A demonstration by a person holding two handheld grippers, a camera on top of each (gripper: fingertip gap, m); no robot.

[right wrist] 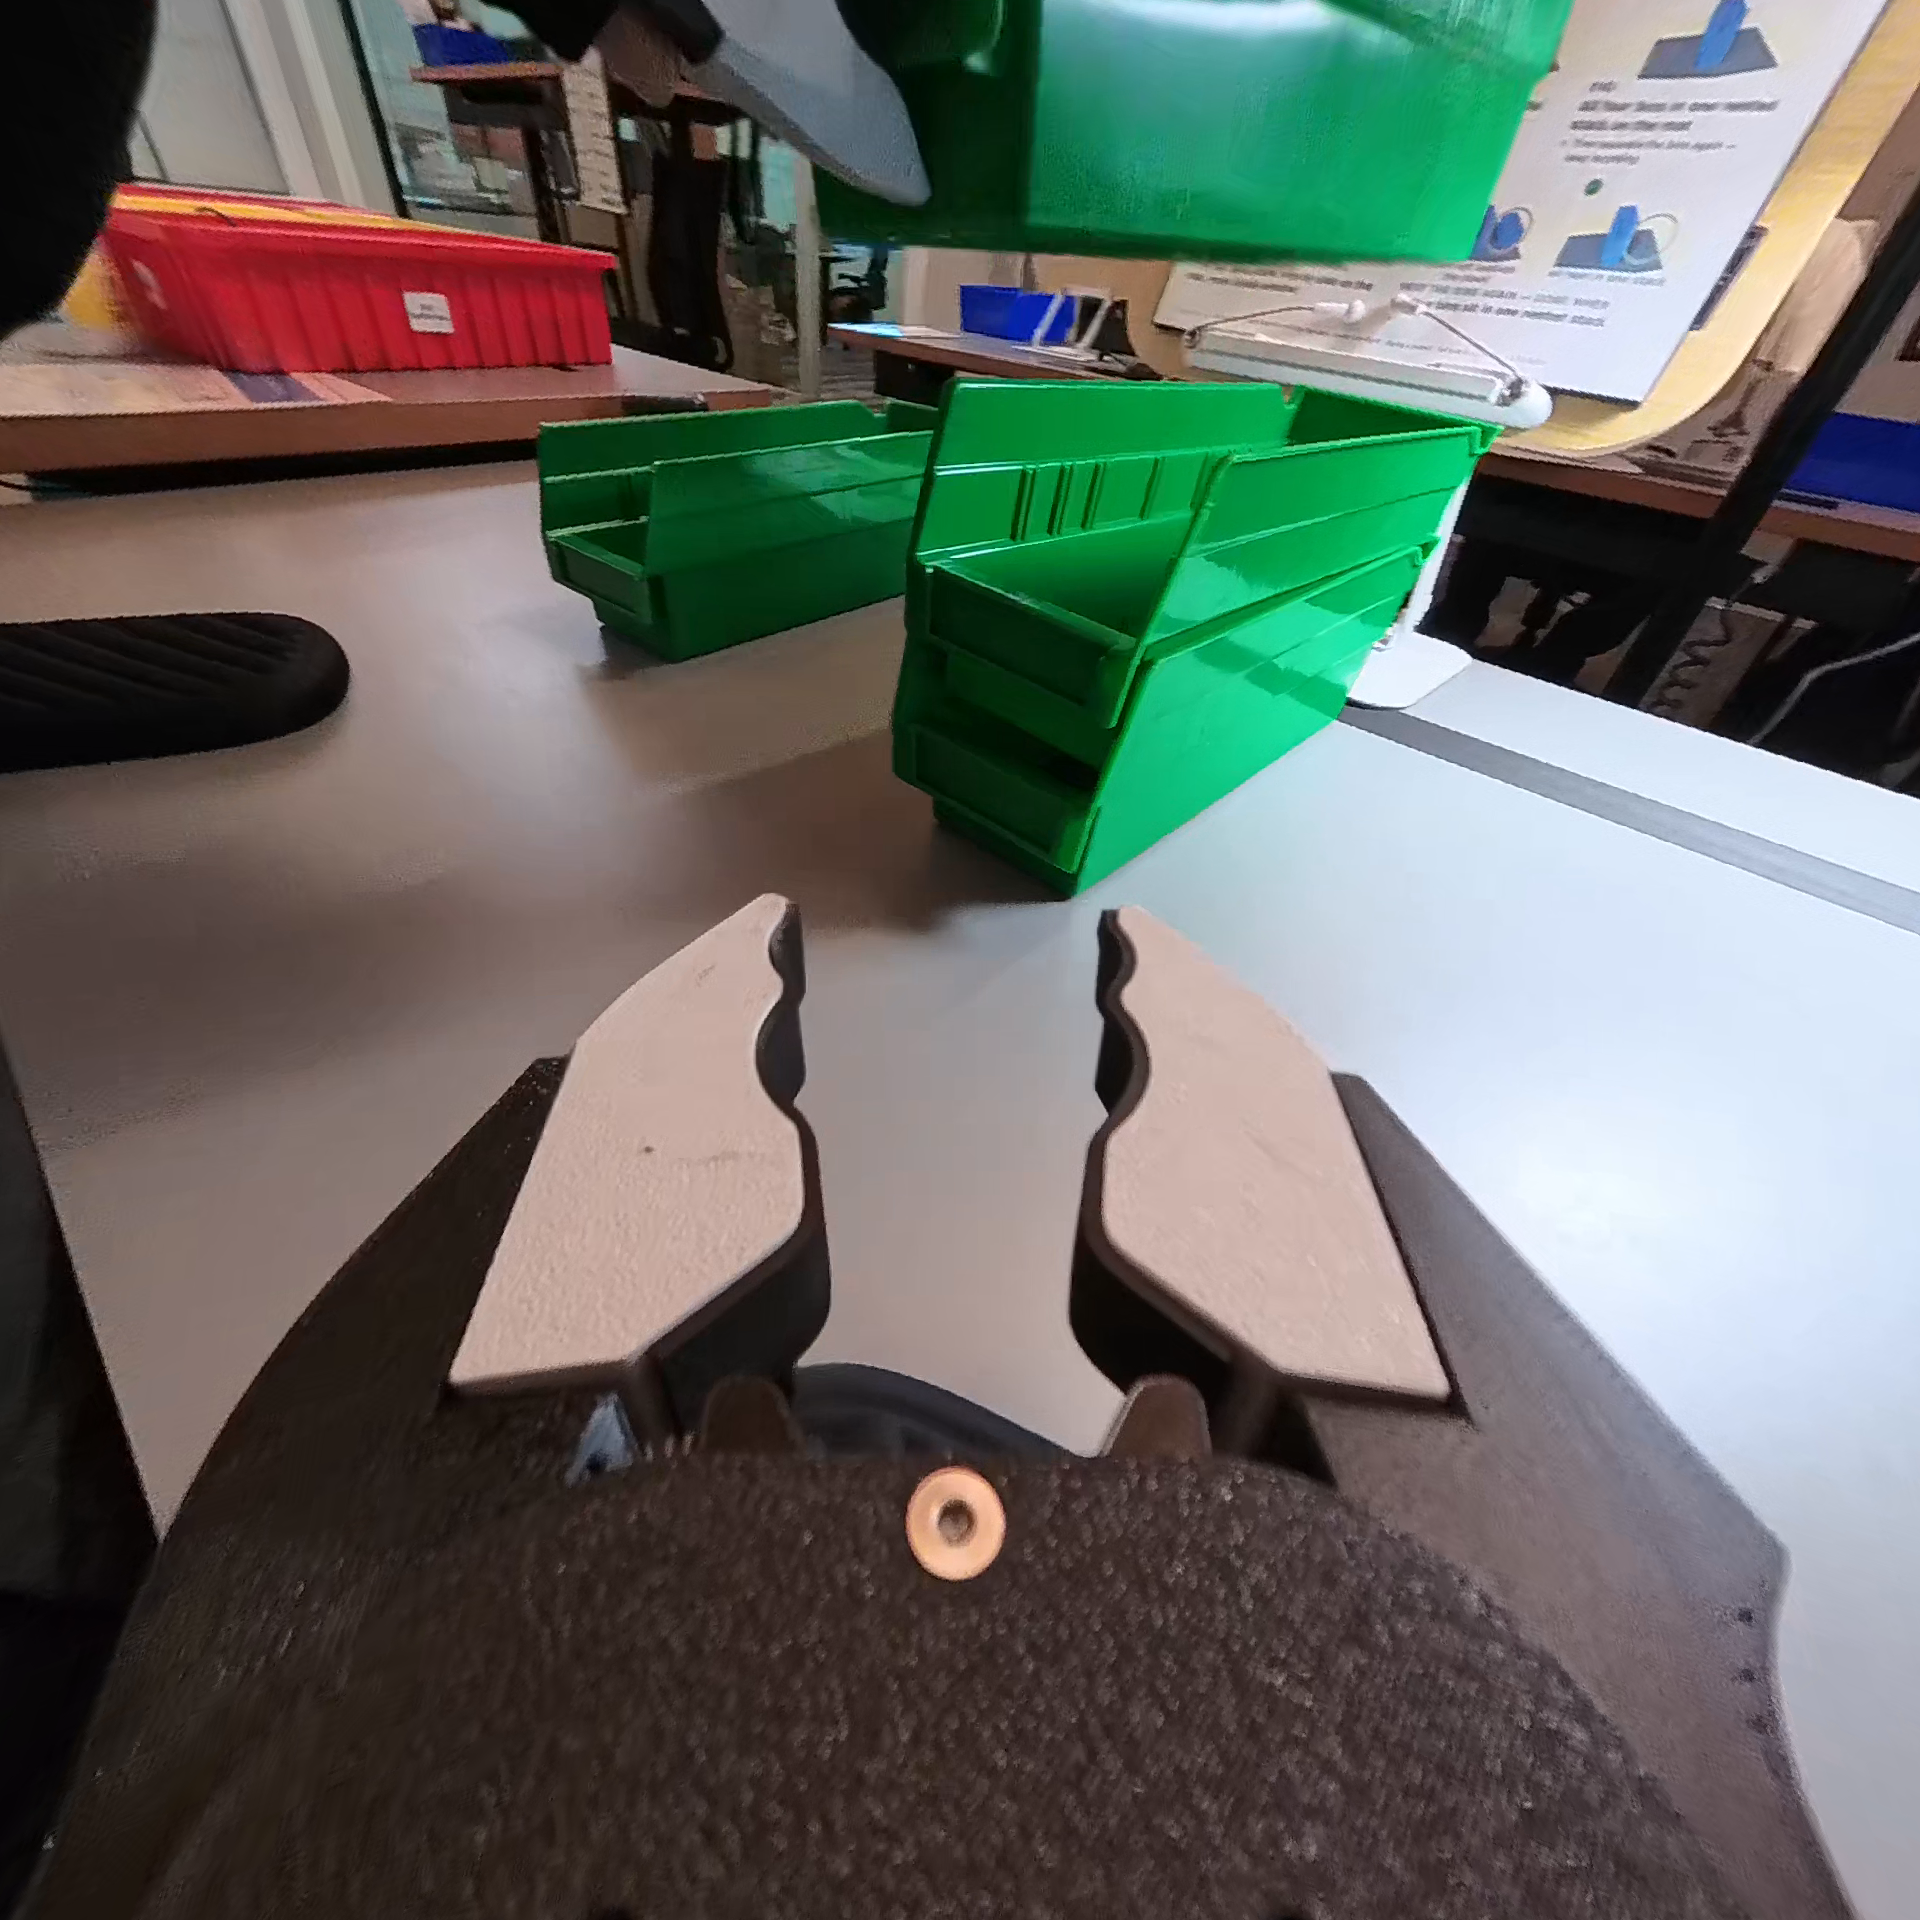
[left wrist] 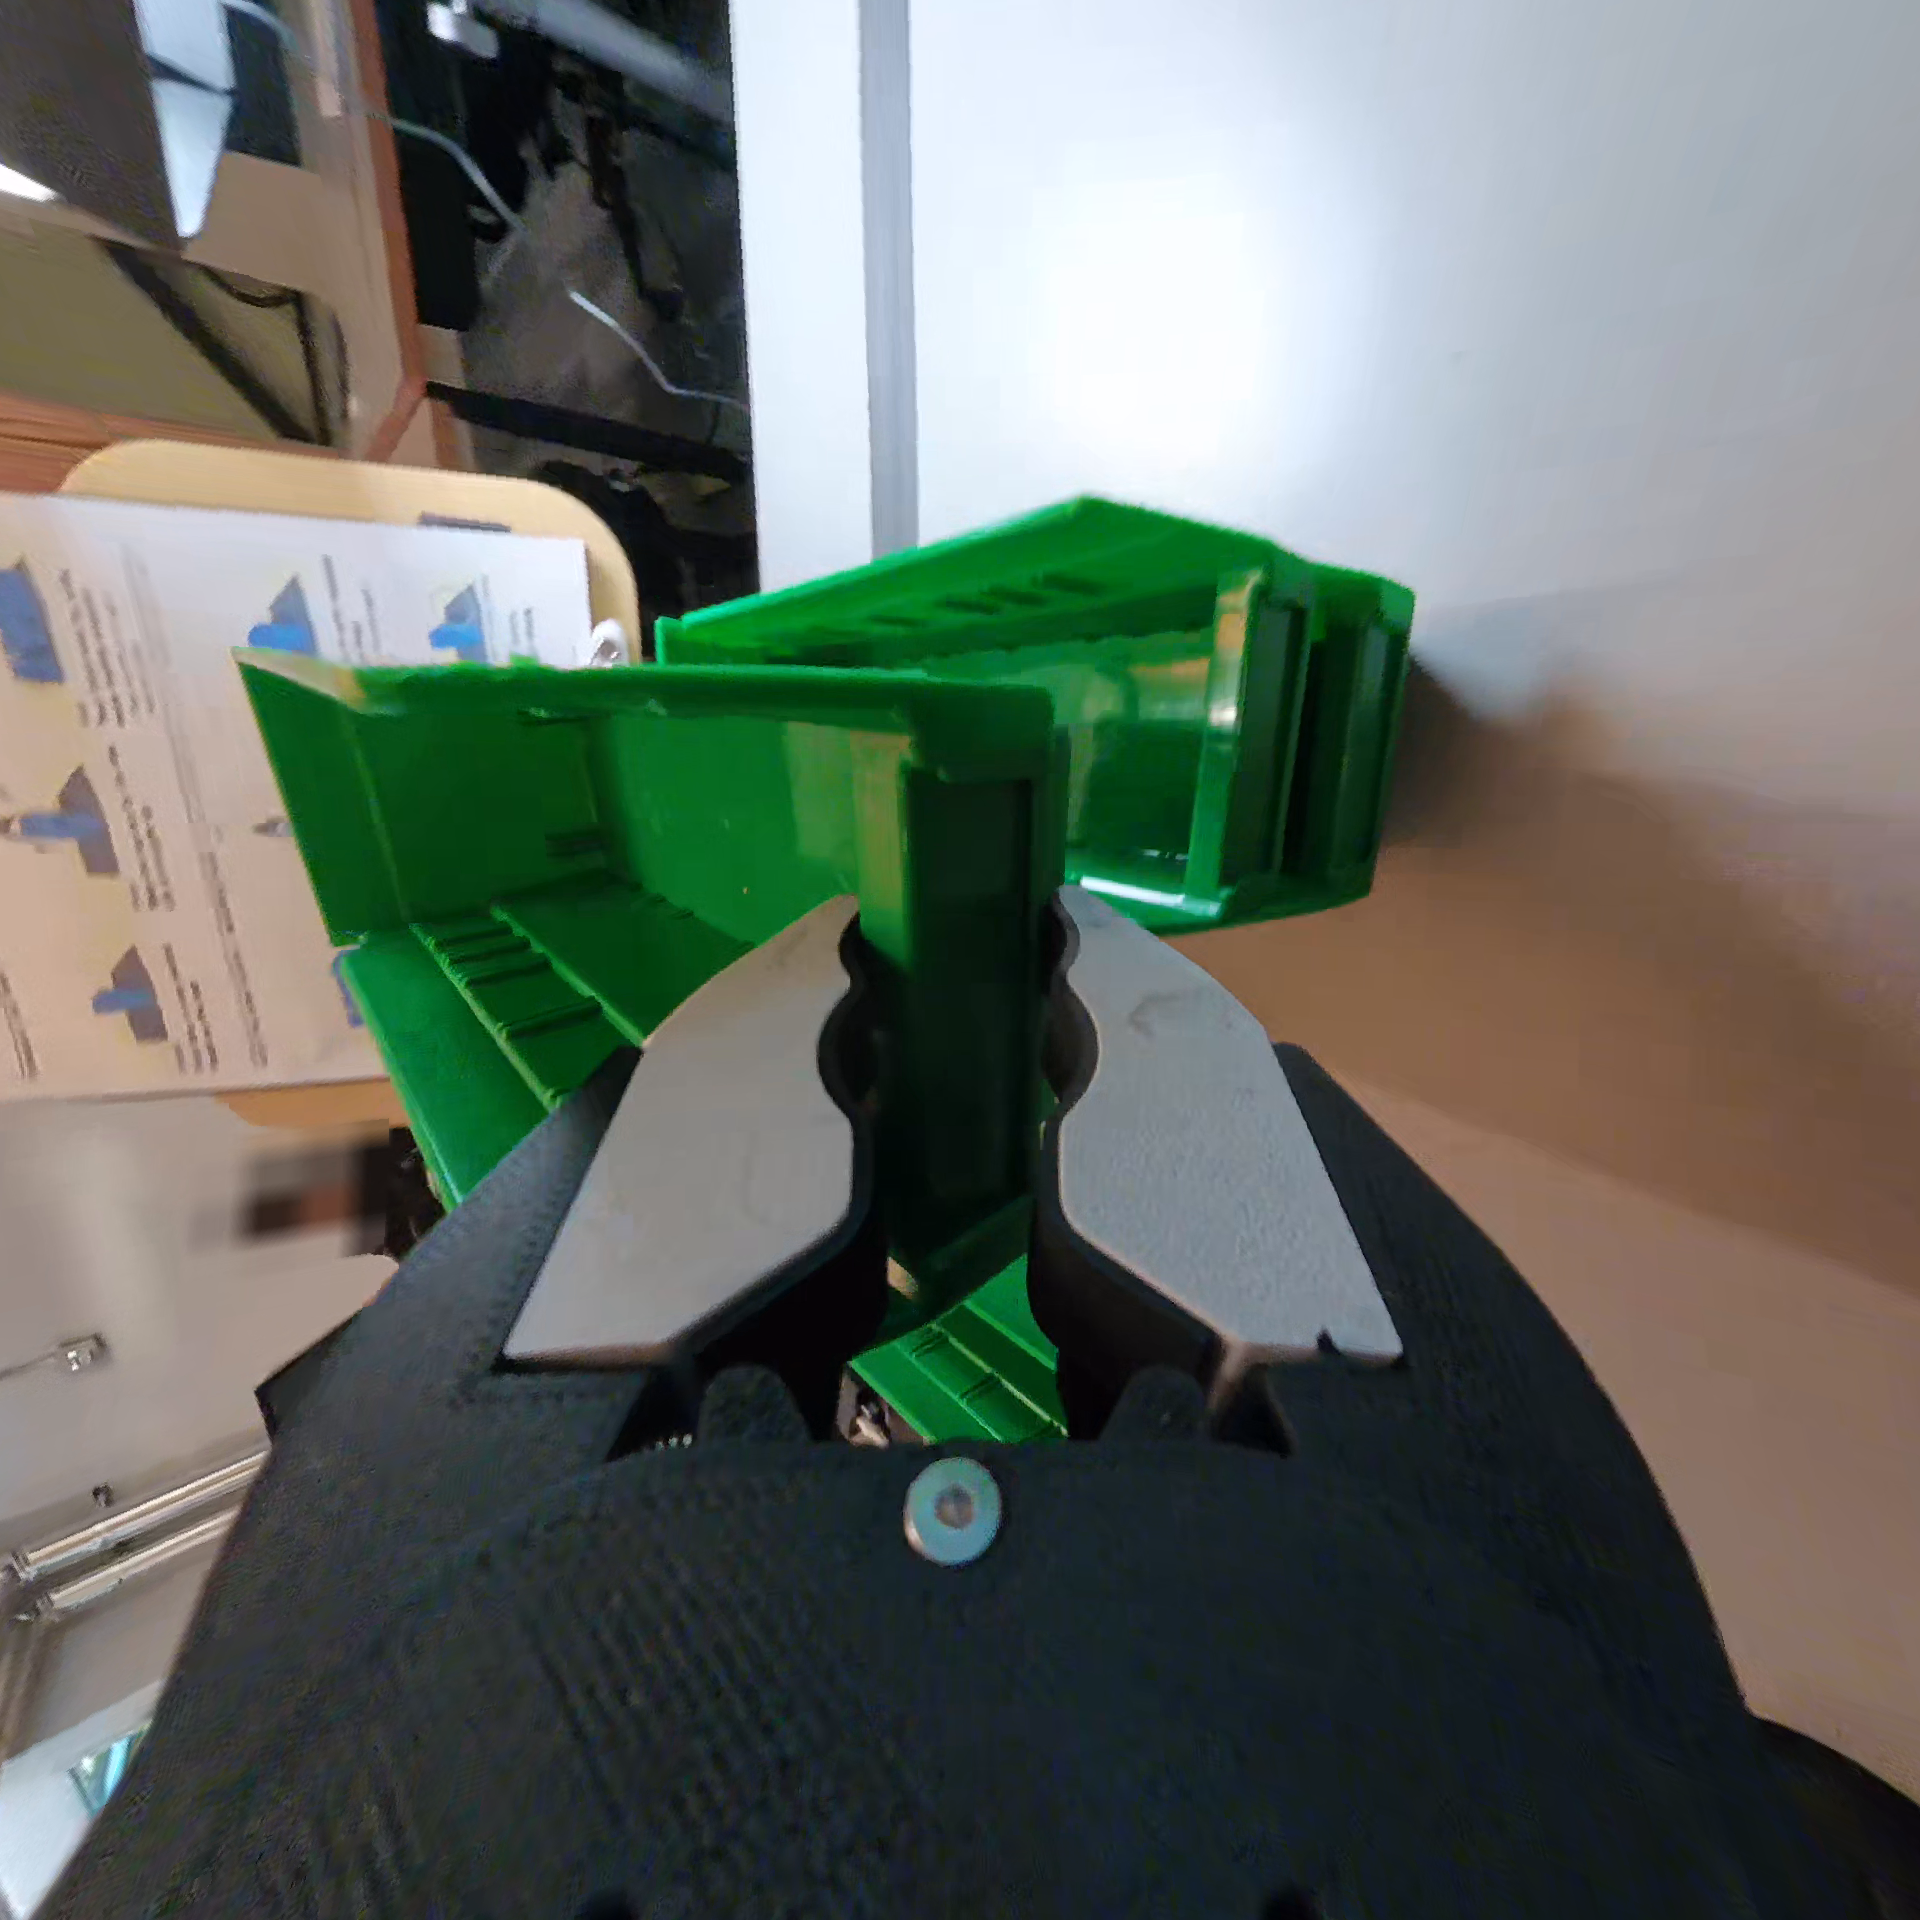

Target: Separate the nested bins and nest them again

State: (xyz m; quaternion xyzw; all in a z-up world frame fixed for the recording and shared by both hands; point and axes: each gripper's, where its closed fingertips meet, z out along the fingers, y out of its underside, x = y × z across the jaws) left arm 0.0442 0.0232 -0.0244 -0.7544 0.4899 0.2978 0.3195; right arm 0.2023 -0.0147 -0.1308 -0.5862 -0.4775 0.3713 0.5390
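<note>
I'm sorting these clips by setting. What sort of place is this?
Probably an office or lab workspace: a grey table holding green bins, more desks behind with a red tray, and an instruction sheet on a clipboard stand.

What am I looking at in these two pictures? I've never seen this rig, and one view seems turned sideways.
No robot arm here: a person carries a two-finger gripper in each hand, and each has a camera looking along its fingers. The left wrist view looks rolled sideways. In it the left gripper is shut on the wall of a green bin, lifted off the table. The same held bin shows at the top of the right wrist view. There the right gripper is open and empty, above the grey table. On the table stand a nested stack of green bins and, behind it, a single bin. A red bin sits on another desk, and an instruction sheet stands behind.
</note>
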